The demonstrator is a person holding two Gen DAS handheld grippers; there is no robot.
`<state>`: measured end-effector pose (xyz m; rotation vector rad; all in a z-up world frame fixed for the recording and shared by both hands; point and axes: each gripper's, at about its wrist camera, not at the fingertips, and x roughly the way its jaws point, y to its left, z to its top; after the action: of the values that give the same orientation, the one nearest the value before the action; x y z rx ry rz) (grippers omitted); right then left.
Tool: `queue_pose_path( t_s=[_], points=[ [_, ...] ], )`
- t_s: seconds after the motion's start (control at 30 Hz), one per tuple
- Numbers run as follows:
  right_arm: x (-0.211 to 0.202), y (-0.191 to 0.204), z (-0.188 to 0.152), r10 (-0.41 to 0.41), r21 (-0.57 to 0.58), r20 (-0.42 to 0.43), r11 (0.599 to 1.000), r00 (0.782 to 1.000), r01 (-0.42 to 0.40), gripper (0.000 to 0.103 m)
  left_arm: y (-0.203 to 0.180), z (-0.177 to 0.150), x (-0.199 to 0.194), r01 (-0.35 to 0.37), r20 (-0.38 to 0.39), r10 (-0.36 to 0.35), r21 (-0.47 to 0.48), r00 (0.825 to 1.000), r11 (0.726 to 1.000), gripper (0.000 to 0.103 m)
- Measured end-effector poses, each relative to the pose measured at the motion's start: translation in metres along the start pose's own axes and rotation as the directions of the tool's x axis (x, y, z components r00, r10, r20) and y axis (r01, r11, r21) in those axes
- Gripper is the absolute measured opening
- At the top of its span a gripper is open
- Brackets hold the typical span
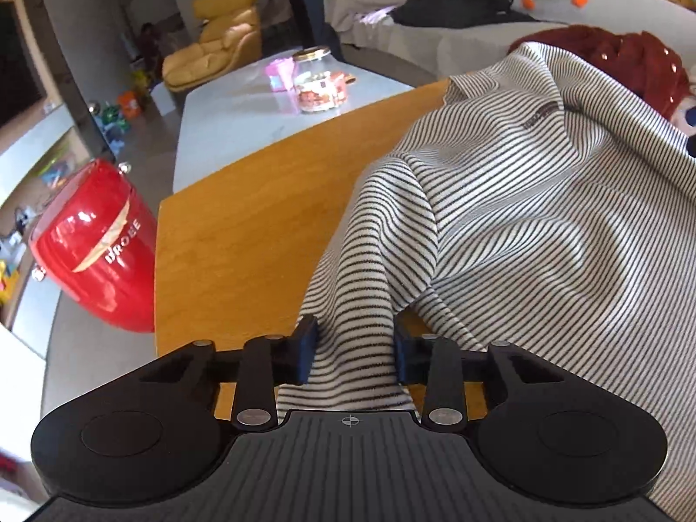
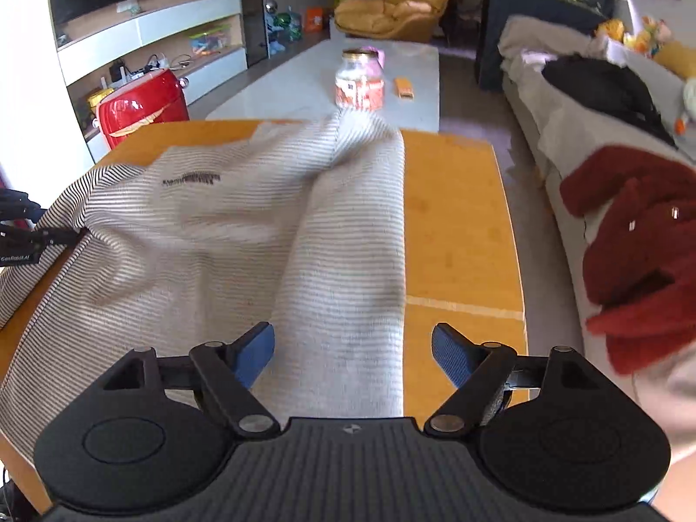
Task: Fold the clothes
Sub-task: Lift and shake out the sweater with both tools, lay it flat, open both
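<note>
A black-and-white striped shirt (image 1: 522,200) lies spread and rumpled on the wooden table (image 1: 243,235). My left gripper (image 1: 354,350) is shut on a bunched fold of the shirt, which rises between its blue pads. In the right wrist view the striped shirt (image 2: 226,235) has one side folded over toward the middle, and the left gripper (image 2: 48,235) holds the shirt's left edge slightly lifted. My right gripper (image 2: 353,348) is open just above the near end of the folded part. Its pads are spread wide and hold nothing.
A red knitted garment (image 2: 644,235) and a black garment (image 2: 604,87) lie on the grey sofa to the right. A red case (image 2: 143,104) stands beyond the table's left corner. A jar (image 2: 359,82) sits on the white low table (image 2: 282,87) behind.
</note>
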<state>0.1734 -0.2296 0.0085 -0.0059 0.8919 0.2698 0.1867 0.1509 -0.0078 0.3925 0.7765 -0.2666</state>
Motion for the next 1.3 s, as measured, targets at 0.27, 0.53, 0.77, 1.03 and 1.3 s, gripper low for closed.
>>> queue_pose_path(
  t_s=[0.27, 0.53, 0.77, 1.03, 1.3],
  points=[
    [-0.022, -0.018, 0.028, -0.109, -0.048, 0.174, 0.992, 0.979, 0.119, 0.005, 0.015, 0.063, 0.021, -0.259, 0.112, 0.250, 0.079, 0.962, 0.963, 0.038],
    [-0.051, -0.067, 0.071, -0.199, 0.058, 0.309, 0.980, 0.930, 0.190, 0.005, 0.016, 0.068, -0.024, 0.079, 0.239, -0.038, -0.165, 0.970, 0.983, 0.084],
    [-0.023, -0.047, 0.073, -0.018, 0.090, 0.245, 0.996, 0.969, -0.005, 0.005, -0.076, 0.062, -0.019, 0.315, 0.390, -0.272, -0.049, 0.879, 0.948, 0.096],
    [-0.033, -0.001, 0.123, 0.270, 0.059, 0.287, 0.952, 0.919, -0.299, 0.004, -0.101, 0.036, 0.007, 0.438, 0.297, -0.394, -0.098, 0.870, 0.893, 0.096],
    [0.005, 0.092, 0.184, 0.330, -0.183, 0.306, 0.941, 0.893, -0.285, 0.004, -0.105, 0.014, 0.000, 0.514, 0.290, -0.456, -0.170, 0.842, 0.841, 0.099]
  ],
)
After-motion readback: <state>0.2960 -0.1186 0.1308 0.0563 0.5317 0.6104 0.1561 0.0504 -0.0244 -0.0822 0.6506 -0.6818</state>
